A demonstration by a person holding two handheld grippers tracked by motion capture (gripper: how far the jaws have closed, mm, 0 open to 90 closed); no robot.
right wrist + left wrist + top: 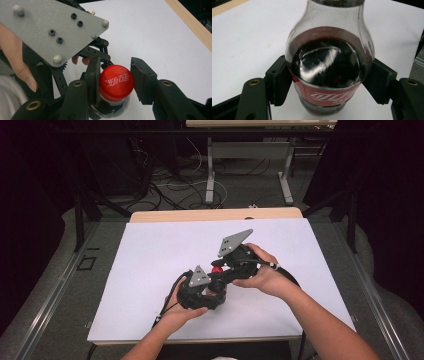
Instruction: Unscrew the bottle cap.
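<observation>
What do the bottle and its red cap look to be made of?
Bottle: clear, glossy, probably plastic; highlights on its curved wall, dark drink visible through it, printed red label band. Red cap: likely moulded plastic, satin sheen, ribbed skirt, white print on top.

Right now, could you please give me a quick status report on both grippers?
Left gripper shut on clear plastic cola bottle, upright. Right gripper shut on its red screw cap. White table sheet around it bare.

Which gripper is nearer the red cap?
Right. The right gripper is closed on the red cap itself; the left gripper is clamped lower down, on the cola bottle body at its label.
</observation>
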